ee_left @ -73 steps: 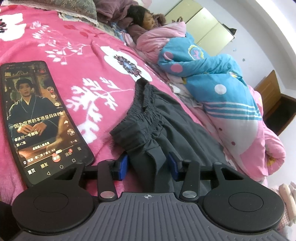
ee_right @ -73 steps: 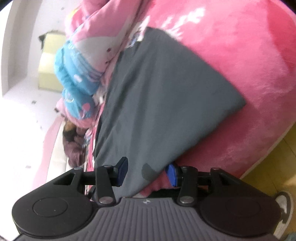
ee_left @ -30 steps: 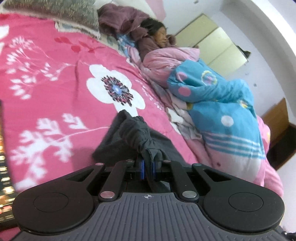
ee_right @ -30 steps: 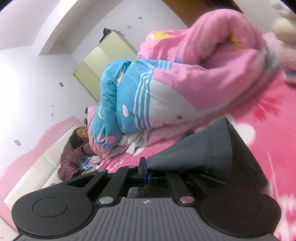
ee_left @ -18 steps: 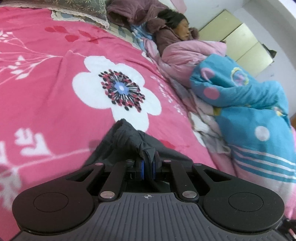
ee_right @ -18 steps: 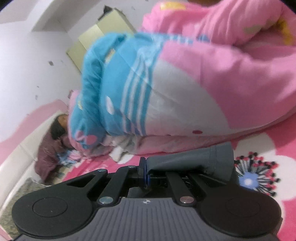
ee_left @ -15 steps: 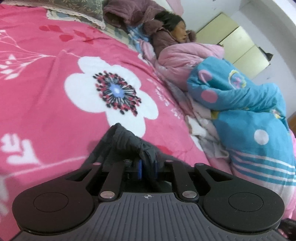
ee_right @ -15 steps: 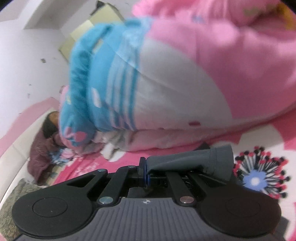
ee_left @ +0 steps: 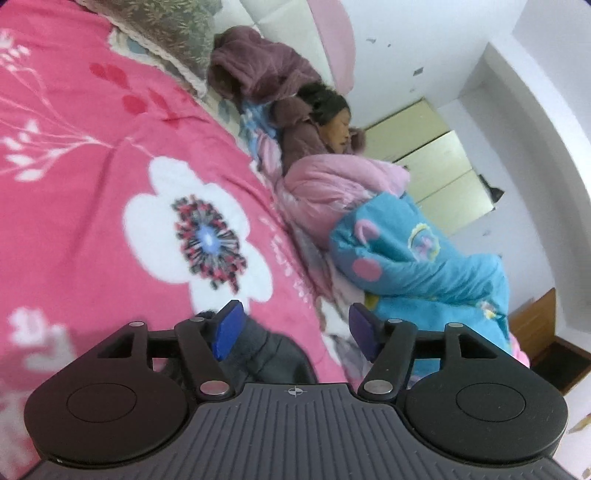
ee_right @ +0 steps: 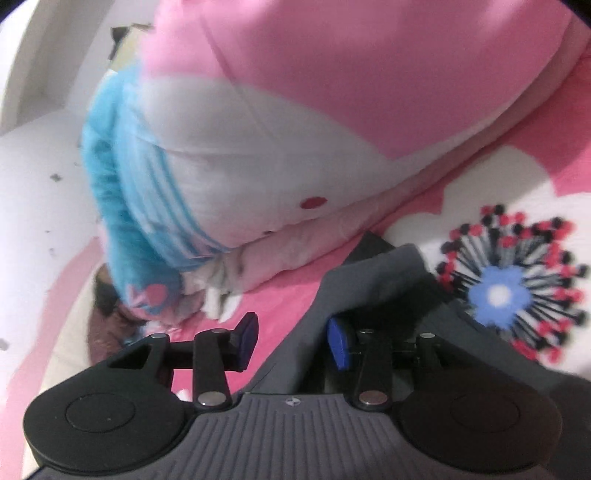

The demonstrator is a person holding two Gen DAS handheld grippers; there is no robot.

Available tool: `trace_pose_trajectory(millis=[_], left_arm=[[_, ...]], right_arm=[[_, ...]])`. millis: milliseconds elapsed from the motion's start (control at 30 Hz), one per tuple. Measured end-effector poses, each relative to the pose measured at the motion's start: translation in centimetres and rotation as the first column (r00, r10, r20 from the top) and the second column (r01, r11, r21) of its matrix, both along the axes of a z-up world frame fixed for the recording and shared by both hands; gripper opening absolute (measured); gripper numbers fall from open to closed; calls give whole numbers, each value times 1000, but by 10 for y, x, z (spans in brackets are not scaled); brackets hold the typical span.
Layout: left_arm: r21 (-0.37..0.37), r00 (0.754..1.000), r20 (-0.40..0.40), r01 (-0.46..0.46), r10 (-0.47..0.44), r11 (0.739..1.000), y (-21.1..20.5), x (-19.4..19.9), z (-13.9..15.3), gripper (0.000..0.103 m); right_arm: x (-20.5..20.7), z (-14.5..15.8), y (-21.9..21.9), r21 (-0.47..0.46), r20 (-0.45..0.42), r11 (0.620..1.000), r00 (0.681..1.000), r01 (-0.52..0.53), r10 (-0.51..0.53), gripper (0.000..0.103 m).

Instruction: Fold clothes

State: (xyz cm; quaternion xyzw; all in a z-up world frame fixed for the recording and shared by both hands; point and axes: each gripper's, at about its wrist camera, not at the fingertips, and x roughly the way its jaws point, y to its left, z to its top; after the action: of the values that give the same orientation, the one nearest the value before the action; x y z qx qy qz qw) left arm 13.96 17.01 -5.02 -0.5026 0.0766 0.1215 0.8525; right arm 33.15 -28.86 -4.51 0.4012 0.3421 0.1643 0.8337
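A dark grey garment (ee_left: 266, 354) lies on the pink flowered bedspread (ee_left: 92, 206). In the left wrist view only its bunched waistband edge shows, low between the fingers. My left gripper (ee_left: 295, 334) is open and empty just above it. In the right wrist view the grey garment (ee_right: 373, 291) lies folded on the bedspread (ee_right: 517, 173), under and ahead of my right gripper (ee_right: 293, 343), which is open and empty.
A person (ee_left: 325, 129) sleeps at the far side of the bed under a pink and blue quilt (ee_left: 413, 254). The quilt (ee_right: 258, 129) rises close behind the garment. A grey pillow (ee_left: 166, 33) lies at the head. A wooden cabinet (ee_left: 535, 332) stands at right.
Both grippers were shut on the grey garment and carried its ends across the bed. Now both have opened and let it go, and it lies on the bedspread.
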Motion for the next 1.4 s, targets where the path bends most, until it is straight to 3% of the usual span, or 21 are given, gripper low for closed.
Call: trace_pose_trajectory(millis=[100,167,233,267,333,433,567,700,767,867,900,933,1000,1200,1267,1400], left_arm=[[-22,993,-60,104,-106,994,-13,-16,5,63],[1,978,-92,190,-189,982,-29,-32,6,64],[0,960,-140,244,-242,970,-41,-44,-1,68],[-6,950,-164,267,-264,964,-46,-48,-7,68],[-30,932,-209,297,-296,955,-54,-54,-18,69],[-100,925,-255,264,-281,959,-50,-46,-38,68],[-59,939,-242,236,-244,970,-47,-32,-41,68],[-19,949,-243,201,-199,979,-48,-20,-43,65],[4,953,-249,181,-174,983,-47,-16,-45,59],[39,957,-257,152,-137,988,-47,-11,-47,42],[51,958,-259,142,-124,989,-47,-9,-48,34],[63,959,-261,132,-111,989,-47,-7,-48,21],[86,960,-265,112,-86,990,-47,-3,-50,13],[52,959,-261,128,-110,990,-53,-21,-34,9],[21,957,-258,147,-137,989,-58,-31,-27,8],[31,945,-241,236,-222,971,-79,-60,-11,8]], right_arm=[[-45,22,-25,28,35,999,999,-26,25,45],[-79,31,-41,40,28,998,998,-48,47,50],[-113,40,-58,51,23,996,997,-70,69,64],[-131,44,-66,57,20,995,997,-81,80,66],[-154,33,-69,58,-57,993,993,-100,104,68],[-170,-4,-66,76,-187,992,976,-99,112,68],[-161,-59,-57,106,-300,992,949,-64,93,67],[-131,-71,-61,193,-219,981,975,11,32,66],[-110,-79,-62,207,-196,977,981,49,-8,62],[-105,-78,-64,214,-168,974,985,71,-35,48],[-104,-77,-64,217,-159,973,986,78,-44,37],[-103,-76,-65,219,-150,972,987,85,-53,19],[-100,-75,-66,224,-131,969,989,99,-71,3],[-92,-72,-69,242,-77,960,989,140,-125,2],[-119,-71,-83,244,-95,957,986,156,-136,2],[-176,-68,-113,247,-136,951,978,187,-158,2]])
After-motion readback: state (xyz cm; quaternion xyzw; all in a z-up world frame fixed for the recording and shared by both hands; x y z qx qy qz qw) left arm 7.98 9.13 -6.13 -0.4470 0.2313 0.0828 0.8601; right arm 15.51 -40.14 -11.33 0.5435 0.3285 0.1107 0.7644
